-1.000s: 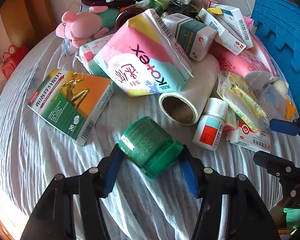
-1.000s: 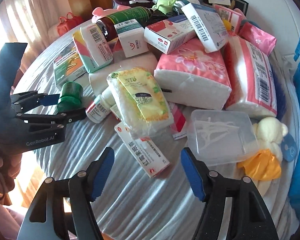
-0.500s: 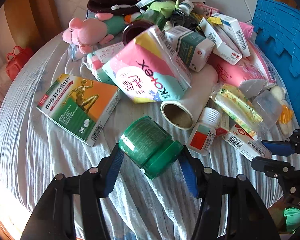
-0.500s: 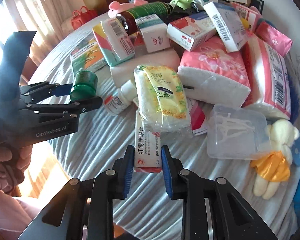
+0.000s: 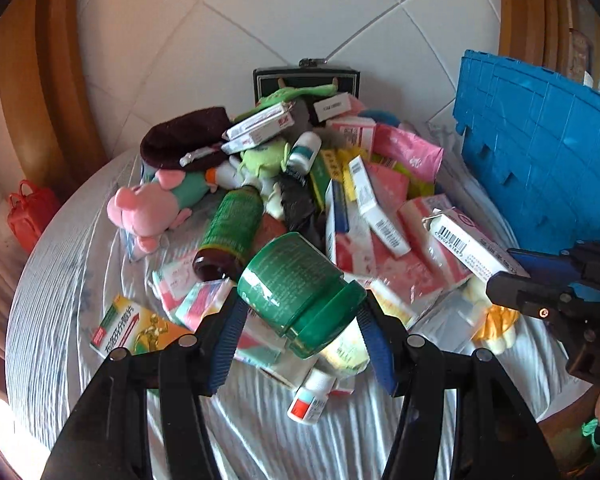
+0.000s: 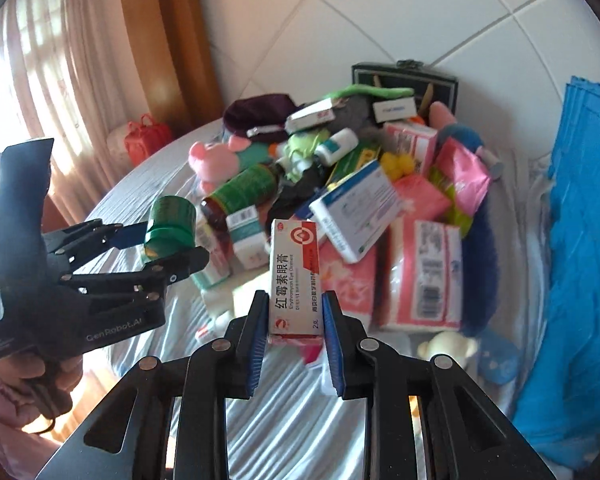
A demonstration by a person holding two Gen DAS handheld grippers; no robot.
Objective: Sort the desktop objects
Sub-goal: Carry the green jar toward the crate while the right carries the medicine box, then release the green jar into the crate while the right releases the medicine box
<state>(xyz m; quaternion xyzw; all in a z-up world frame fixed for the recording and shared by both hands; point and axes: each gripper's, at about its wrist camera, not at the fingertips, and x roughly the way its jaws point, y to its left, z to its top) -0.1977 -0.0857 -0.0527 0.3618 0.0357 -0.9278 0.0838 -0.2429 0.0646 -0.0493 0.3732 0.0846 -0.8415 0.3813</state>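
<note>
Left wrist view is showing a green jar [image 5: 300, 292] sitting clamped between the blue pads of the left gripper [image 5: 302, 328], tilted with its lid toward the camera, hanging in the air above the near side of the pile. Right wrist view is showing the right gripper [image 6: 294, 320] squeezing a narrow white-and-red ointment box [image 6: 296, 276] by its near end, jaws nearly closed, the box standing upright above the striped grey cloth [image 6: 284, 420] that is covering the table. A person's hand [image 6: 28, 384] is gripping the left tool's handle at that view's left edge. Beyond both held things, boxes, pink tissue packs [image 6: 420, 272], a brown bottle with a green label [image 5: 230, 228] and a pink plush pig [image 5: 148, 208] are lying heaped toward the table's far edge, and a blue crate [image 5: 540, 152] is standing at its right edge.
</note>
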